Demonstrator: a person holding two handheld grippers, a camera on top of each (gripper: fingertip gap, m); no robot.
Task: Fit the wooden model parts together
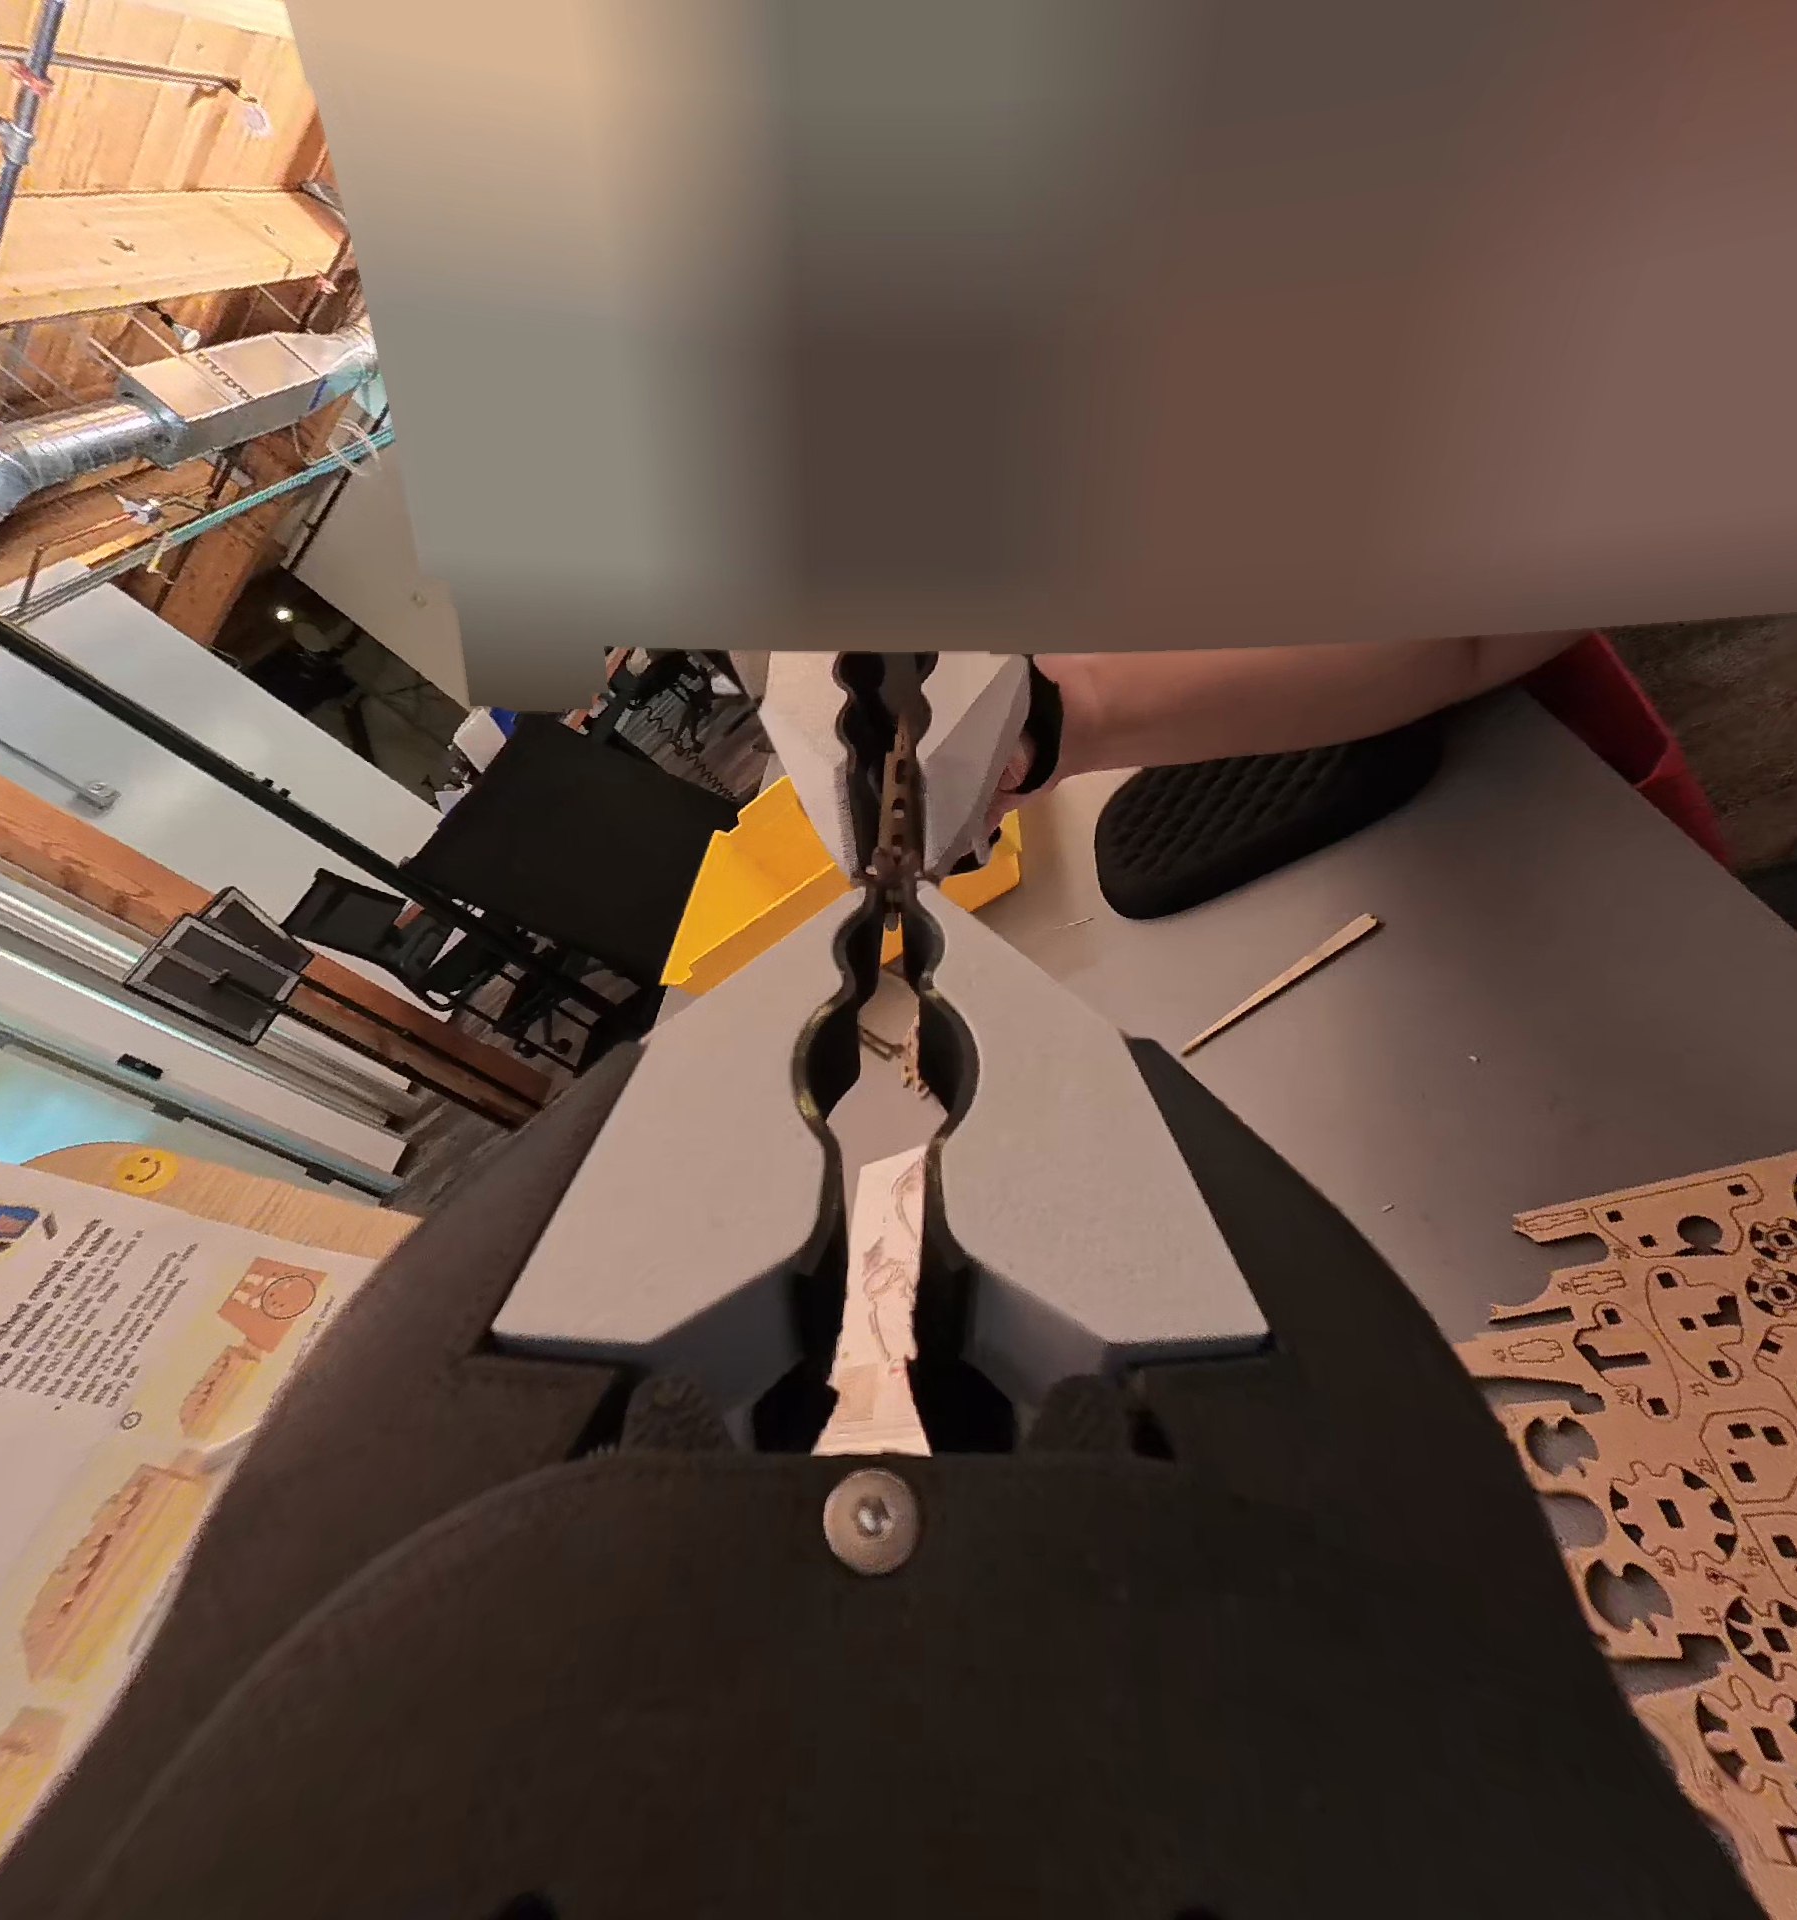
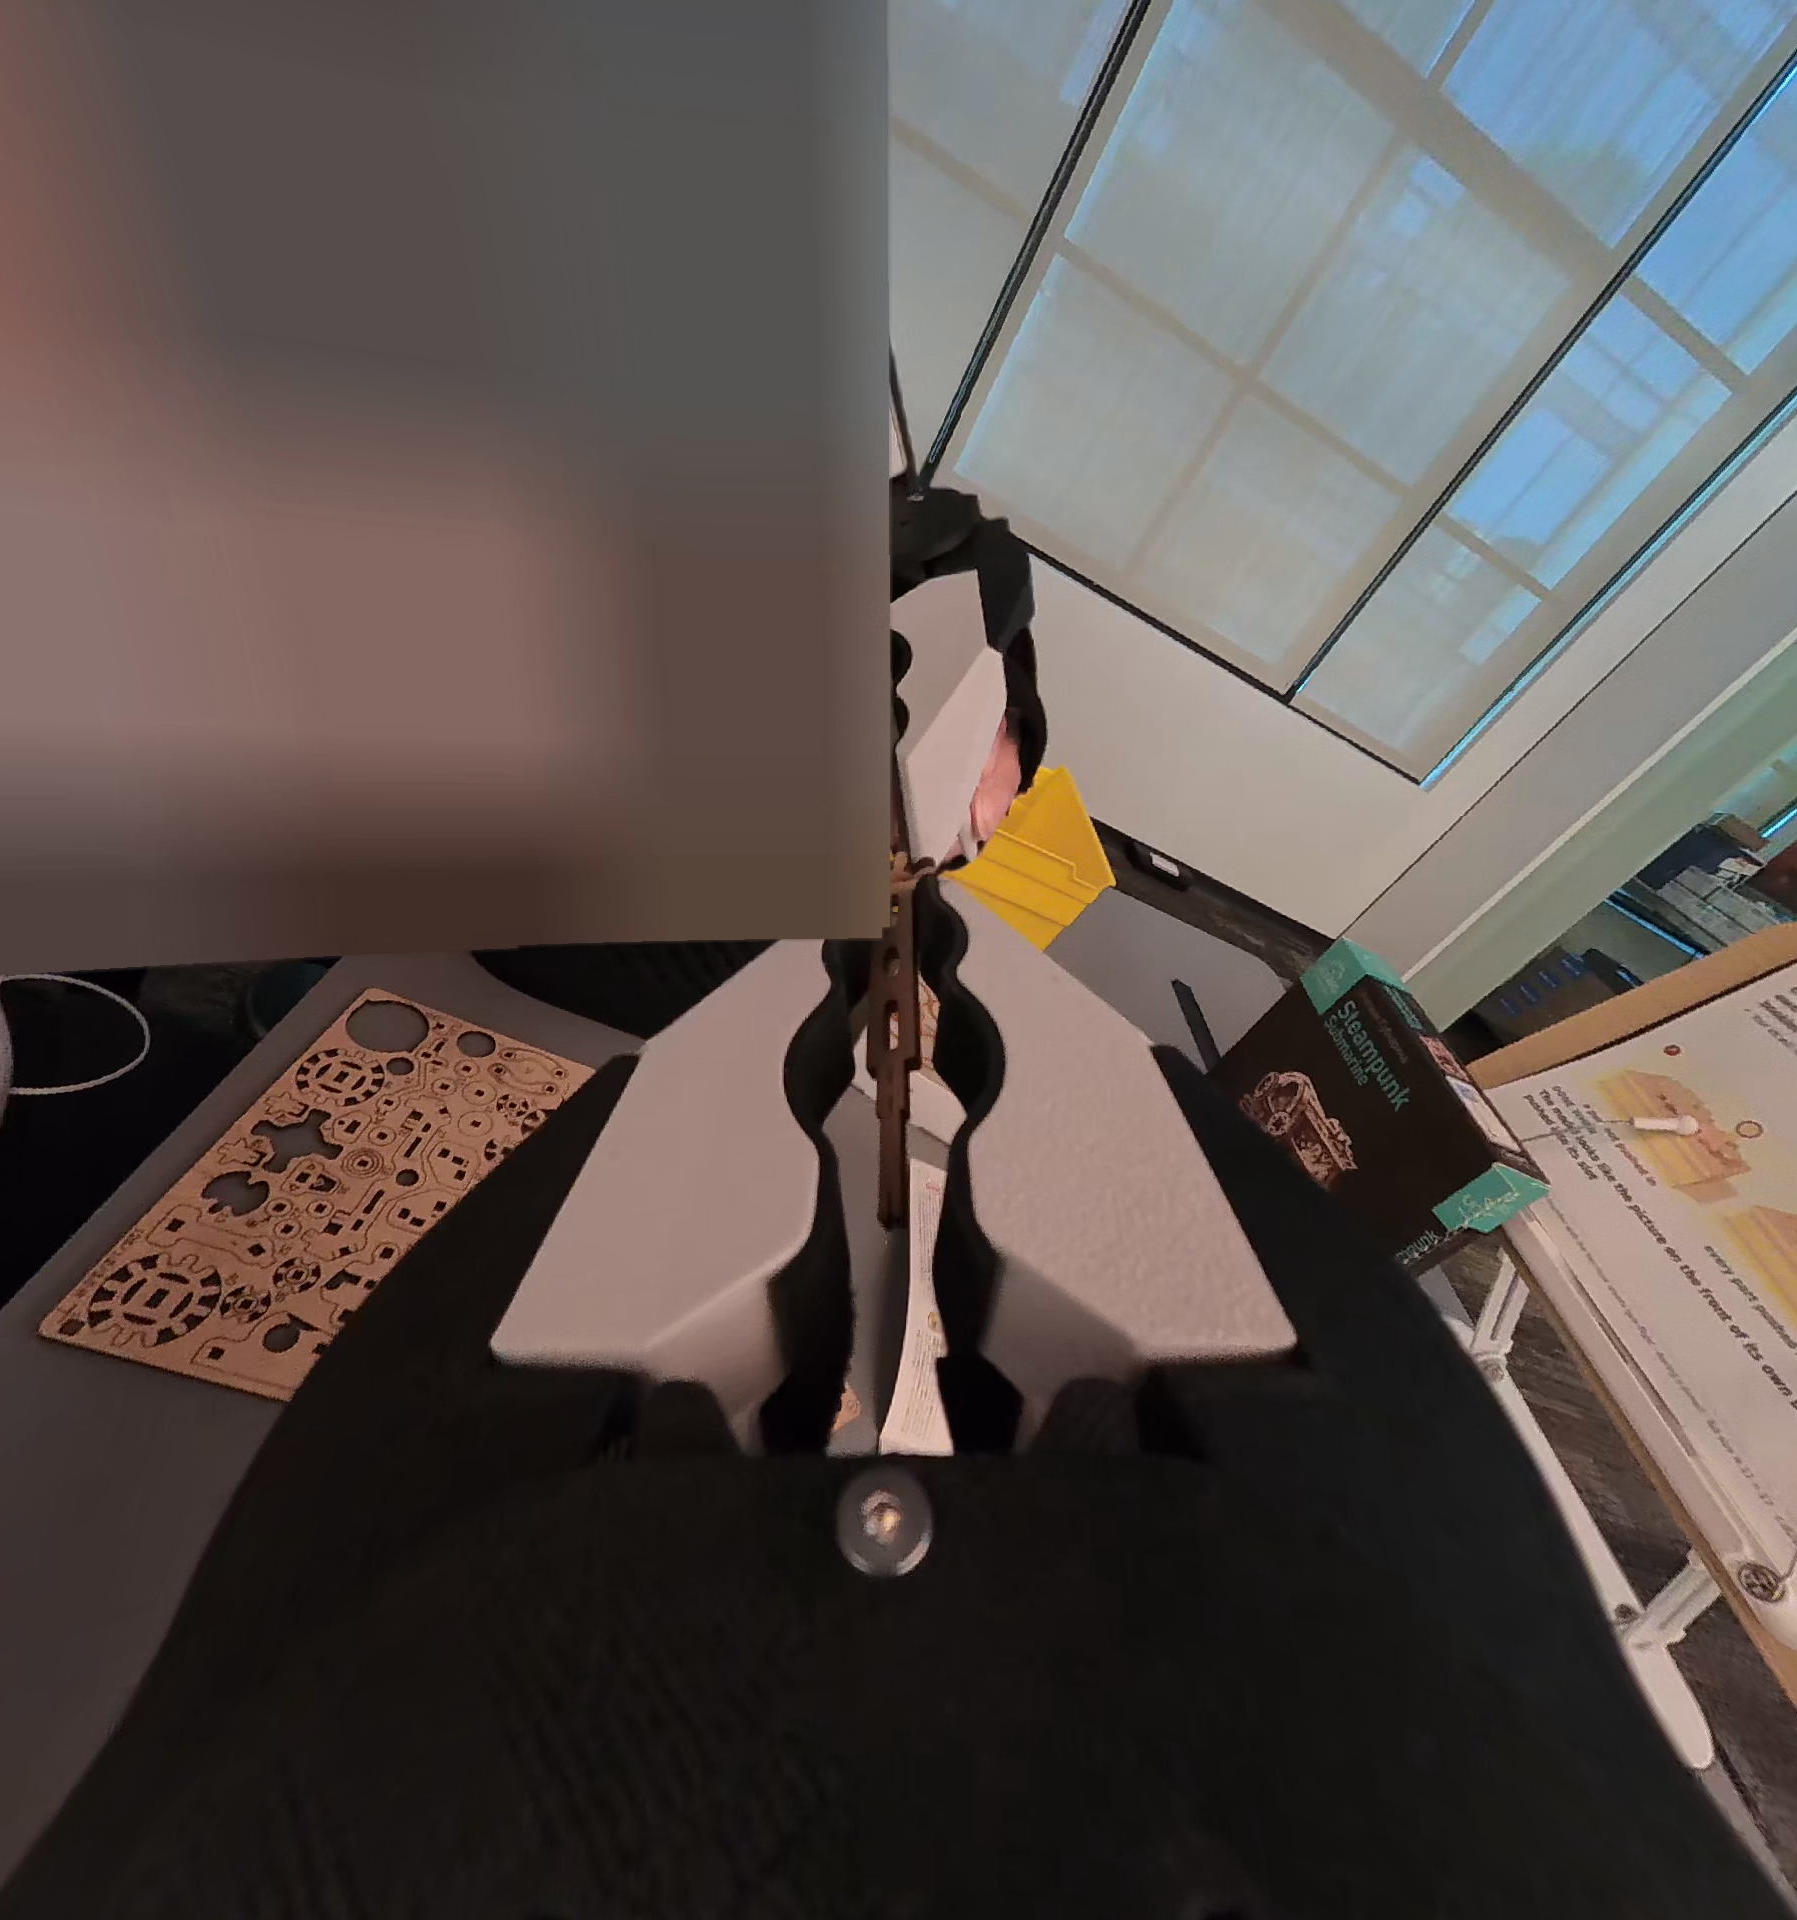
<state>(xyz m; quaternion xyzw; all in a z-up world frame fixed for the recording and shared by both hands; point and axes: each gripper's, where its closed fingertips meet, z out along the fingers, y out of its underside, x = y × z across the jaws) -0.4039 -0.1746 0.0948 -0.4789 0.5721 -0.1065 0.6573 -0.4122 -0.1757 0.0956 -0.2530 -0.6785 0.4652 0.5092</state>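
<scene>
Frame centre: left gripper (image 1: 889, 902) and right gripper (image 2: 899, 940) each clenched on a thin wooden part (image 2: 892, 1081), tip to tip; keep edges aligned, press gently.

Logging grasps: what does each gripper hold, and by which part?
Right gripper clamps a wooden strip flat along its length. Left gripper pinches a small piece at its fingertips, meeting that strip.

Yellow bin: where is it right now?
The yellow bin sits on the grey table at its far edge, just behind the two meeting grippers; in the right wrist view it shows right of centre.
</scene>
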